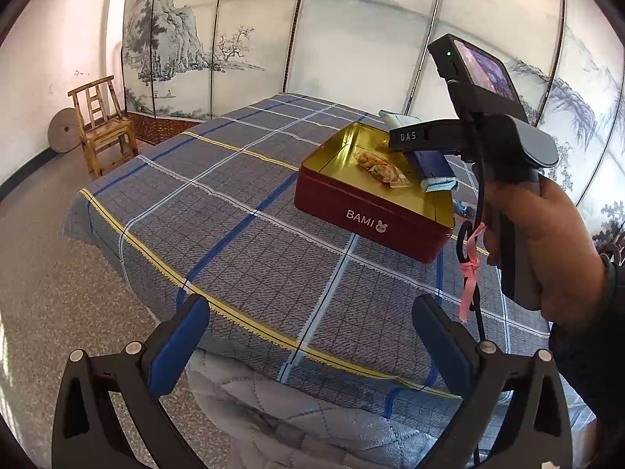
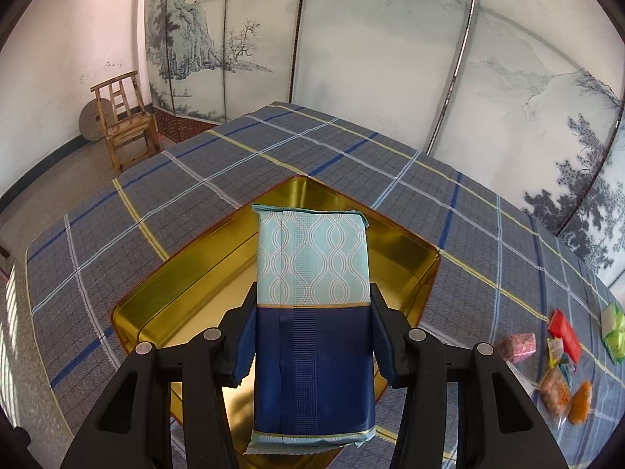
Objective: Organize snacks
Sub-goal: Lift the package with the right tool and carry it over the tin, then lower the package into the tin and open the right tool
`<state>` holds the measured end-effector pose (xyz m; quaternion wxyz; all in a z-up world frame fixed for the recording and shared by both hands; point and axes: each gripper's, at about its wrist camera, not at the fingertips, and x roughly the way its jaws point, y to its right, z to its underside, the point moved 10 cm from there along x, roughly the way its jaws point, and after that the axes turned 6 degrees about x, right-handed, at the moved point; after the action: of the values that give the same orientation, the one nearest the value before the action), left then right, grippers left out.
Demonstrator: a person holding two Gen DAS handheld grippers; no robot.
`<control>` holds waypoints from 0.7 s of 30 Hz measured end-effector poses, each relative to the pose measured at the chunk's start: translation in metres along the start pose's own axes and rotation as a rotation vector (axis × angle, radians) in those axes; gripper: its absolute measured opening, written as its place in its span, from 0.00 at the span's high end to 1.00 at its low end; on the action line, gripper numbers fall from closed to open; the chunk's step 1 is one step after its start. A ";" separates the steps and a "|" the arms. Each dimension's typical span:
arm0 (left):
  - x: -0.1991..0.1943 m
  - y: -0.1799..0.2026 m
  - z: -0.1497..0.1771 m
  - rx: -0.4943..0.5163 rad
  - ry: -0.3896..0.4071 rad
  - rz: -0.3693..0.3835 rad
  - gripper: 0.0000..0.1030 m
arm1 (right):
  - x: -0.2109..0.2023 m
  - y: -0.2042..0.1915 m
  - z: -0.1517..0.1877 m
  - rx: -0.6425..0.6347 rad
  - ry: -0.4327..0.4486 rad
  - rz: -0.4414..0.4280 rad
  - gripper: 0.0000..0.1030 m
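A red tin marked BAMI [image 1: 371, 221] with a gold inside [image 2: 195, 289] stands open on the plaid table. A clear-wrapped snack [image 1: 381, 170] lies in it. My right gripper [image 2: 312, 336] is shut on a long blue and pale-teal snack packet [image 2: 312, 312] and holds it over the tin. In the left wrist view the packet [image 1: 431, 166] hangs over the tin's far right side. My left gripper [image 1: 310, 332] is open and empty, low over the table's near edge.
Several small wrapped snacks [image 2: 562, 355] lie on the plaid cloth [image 1: 242, 242] to the right of the tin. A wooden chair [image 1: 103, 125] stands at the far left by a painted folding screen [image 1: 351, 47]. A quilted cover [image 1: 281, 410] hangs below the table edge.
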<state>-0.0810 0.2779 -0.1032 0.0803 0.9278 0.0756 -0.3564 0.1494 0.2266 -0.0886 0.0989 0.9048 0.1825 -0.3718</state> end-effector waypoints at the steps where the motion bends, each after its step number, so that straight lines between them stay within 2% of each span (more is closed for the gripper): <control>1: 0.001 -0.001 0.000 -0.001 -0.002 -0.002 0.00 | 0.002 -0.004 0.002 -0.002 -0.005 -0.005 0.51; 8: 0.003 -0.003 0.001 -0.002 -0.010 -0.007 0.00 | 0.025 -0.021 0.022 -0.002 -0.067 -0.031 0.51; 15: 0.006 -0.003 0.003 -0.007 -0.020 -0.011 0.00 | 0.046 -0.020 0.040 0.026 -0.133 -0.050 0.51; 21: 0.006 0.004 0.004 0.014 -0.022 -0.010 0.00 | 0.050 -0.015 0.042 0.034 -0.129 -0.039 0.51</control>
<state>-0.0782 0.2733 -0.1095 0.0726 0.9240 0.0768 -0.3675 0.1494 0.2397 -0.1542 0.0880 0.8768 0.1871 -0.4341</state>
